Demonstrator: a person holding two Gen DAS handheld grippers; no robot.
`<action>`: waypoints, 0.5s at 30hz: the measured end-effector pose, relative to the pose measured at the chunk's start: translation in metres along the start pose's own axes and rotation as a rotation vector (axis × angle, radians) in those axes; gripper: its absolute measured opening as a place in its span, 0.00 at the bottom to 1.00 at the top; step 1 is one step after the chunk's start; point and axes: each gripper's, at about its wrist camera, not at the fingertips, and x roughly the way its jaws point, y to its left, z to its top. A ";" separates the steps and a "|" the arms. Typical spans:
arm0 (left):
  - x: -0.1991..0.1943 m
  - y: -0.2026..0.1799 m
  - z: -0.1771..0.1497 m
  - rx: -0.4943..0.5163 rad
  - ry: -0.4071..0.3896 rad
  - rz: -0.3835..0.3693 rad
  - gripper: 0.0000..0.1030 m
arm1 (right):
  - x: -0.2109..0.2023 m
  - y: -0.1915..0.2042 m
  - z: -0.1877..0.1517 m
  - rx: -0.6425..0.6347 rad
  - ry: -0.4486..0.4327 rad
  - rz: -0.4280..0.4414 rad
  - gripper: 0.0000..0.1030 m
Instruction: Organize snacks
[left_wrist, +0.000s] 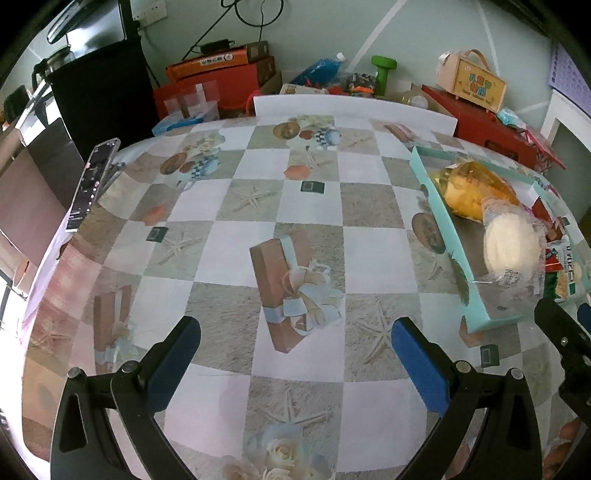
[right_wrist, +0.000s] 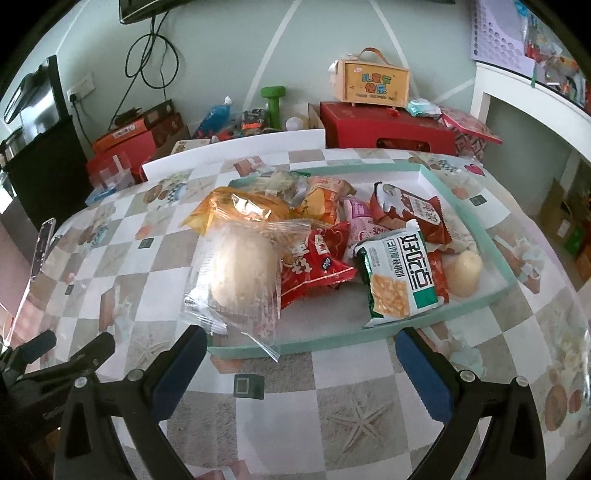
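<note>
A: Where were the snacks?

B: Heaped in the shallow mint-green cardboard tray (right_wrist: 495, 240) on the checkered, picture-printed surface (right_wrist: 332, 406). A clear plastic bag holding a round pale bun (right_wrist: 240, 273) lay at the tray's near-left corner, its edge hanging over the rim. Behind it sat a crinkled yellow-orange packet (right_wrist: 236, 210), and beside it a red foil packet (right_wrist: 317, 258). A green-and-white cracker packet (right_wrist: 399, 273) leaned at the near right, touching a small cream-coloured bun (right_wrist: 465, 273).

A: And the claws?

B: The right claw (right_wrist: 301, 354) stood wide apart, blue pads empty, just short of the tray's near rim. The left claw (left_wrist: 295, 343) was equally wide, holding nothing, above bare cloth with the tray (left_wrist: 443, 236) off to its right.

A: Anything else nearby?

B: A black smartphone (left_wrist: 92, 184) propped at the surface's left edge, and a red gift box (right_wrist: 388, 125) with a tan handled box (right_wrist: 376, 83) on top, beyond the far side
</note>
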 end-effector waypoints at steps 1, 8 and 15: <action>0.002 0.000 0.000 -0.001 0.004 -0.002 1.00 | 0.000 0.000 0.000 -0.002 0.000 0.001 1.00; 0.010 0.003 0.001 -0.015 0.012 -0.009 1.00 | 0.005 0.004 -0.001 -0.026 0.015 -0.004 1.00; 0.015 0.004 0.000 -0.011 0.021 -0.011 1.00 | 0.011 0.010 -0.001 -0.051 0.027 -0.016 1.00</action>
